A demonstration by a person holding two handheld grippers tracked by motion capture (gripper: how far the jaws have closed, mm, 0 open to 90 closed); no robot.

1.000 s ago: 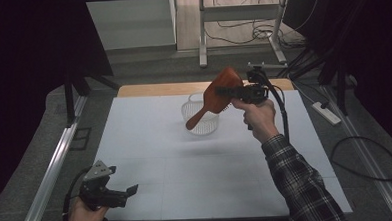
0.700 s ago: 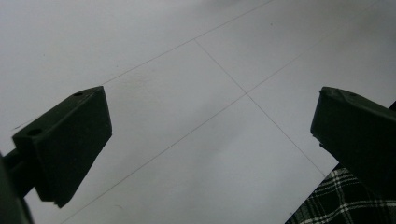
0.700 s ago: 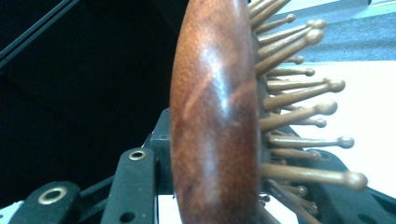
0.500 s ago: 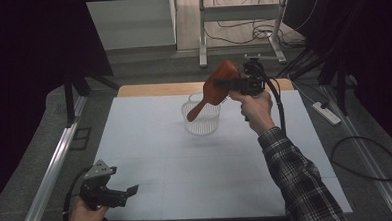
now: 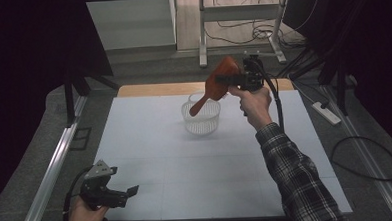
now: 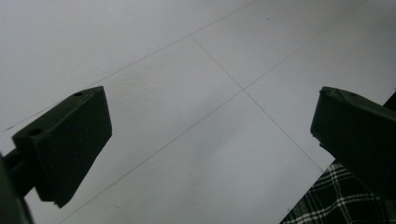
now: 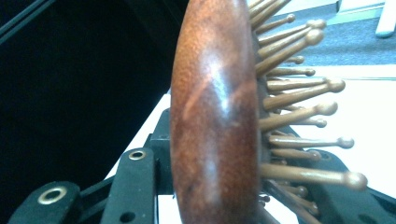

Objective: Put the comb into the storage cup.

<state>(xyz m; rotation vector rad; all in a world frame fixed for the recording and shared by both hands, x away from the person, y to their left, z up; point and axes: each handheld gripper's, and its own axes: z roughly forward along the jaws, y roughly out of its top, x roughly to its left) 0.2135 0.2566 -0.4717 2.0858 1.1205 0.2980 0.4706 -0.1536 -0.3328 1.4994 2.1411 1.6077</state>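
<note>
On the white table top [image 5: 206,160], seen from the high view, things run left to right like this. Far left, a metal rail [image 5: 51,172] edges the table, w/ dark curtain behind it. At the near left corner, the left gripper [image 5: 130,192] sits low in the person's left hand [image 5: 83,218], just above the surface, nothing near it. Its own view shows 2 black jaws spread wide apart w/ bare table between them and a bit of plaid cloth at the lower right; they touch nothing.

Toward the middle-back stands 1 white slotted basket [image 5: 201,121], upright, round, no lid. Behind it a strip of wooden board [image 5: 153,89] lies along the far edge. Beyond that, frame legs and loose cables on the floor.

Just right of and above the basket: 1 reddish-brown wooden hairbrush [image 5: 217,84], held in the air, tilted, handle pointing down-left over the basket's rim, head up-right. Whether the handle tip touches the basket can't be told. The right gripper [image 5: 227,80] pinches the brush head: in the right gripper view the jaws are pressed onto it, 1 on the smooth back, 1 among the wooden pins. The right hand [image 5: 254,104], plaid sleeve below it, reaches in from the lower right.

Far right: 1 power strip [image 5: 325,113] on the floor, plus a looped cable.

Count: 2 grippers, 1 brush, 1 basket.
</note>
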